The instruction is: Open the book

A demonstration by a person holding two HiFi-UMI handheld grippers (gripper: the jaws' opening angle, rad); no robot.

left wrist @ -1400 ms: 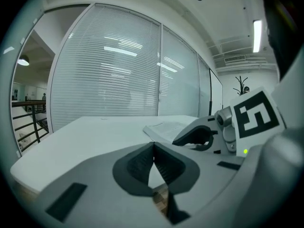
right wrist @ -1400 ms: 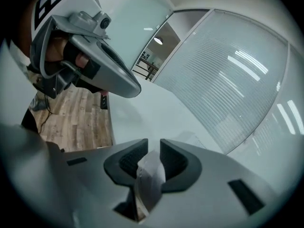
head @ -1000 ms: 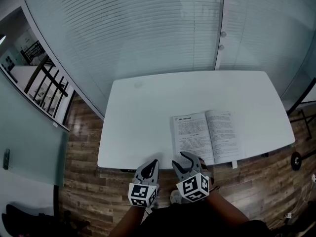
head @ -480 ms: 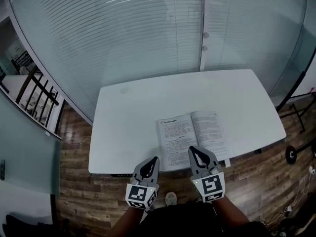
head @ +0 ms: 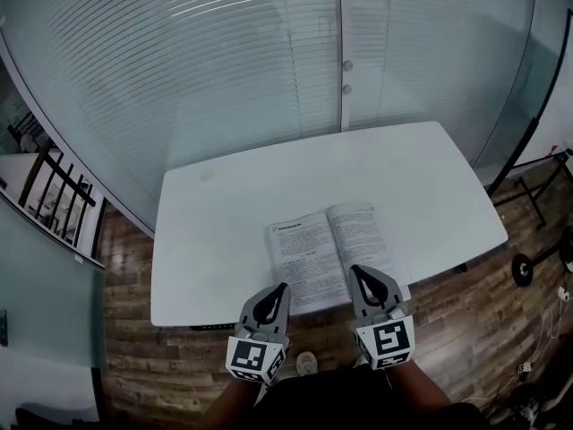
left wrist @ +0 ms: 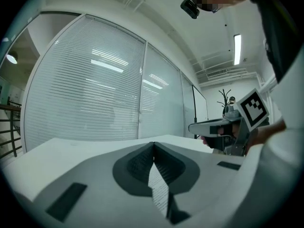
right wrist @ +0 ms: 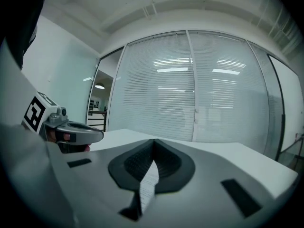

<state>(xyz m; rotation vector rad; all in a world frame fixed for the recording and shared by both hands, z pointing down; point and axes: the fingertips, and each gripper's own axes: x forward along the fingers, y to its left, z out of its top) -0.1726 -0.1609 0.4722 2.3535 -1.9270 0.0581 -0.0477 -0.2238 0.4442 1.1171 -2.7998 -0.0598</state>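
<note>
The open book (head: 315,251) is lying flat near the front edge of the smooth white table (head: 233,204), printed pages up. Slatted glass walls (head: 224,70) are standing behind it, and wood planks (head: 134,330) are showing below. The left gripper (head: 283,288) is hovering with fingers together, empty. The right gripper (head: 356,270) is covering the book's near edge; its fingers have just been closing and are meeting on nothing.

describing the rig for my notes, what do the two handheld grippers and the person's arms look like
Both the left gripper and right gripper are light grey shells tapering to a point, with black ribbed pads inside. Each carries a white cube printed with black square markers. The forearms are bare below a black top. No cables show.
</note>
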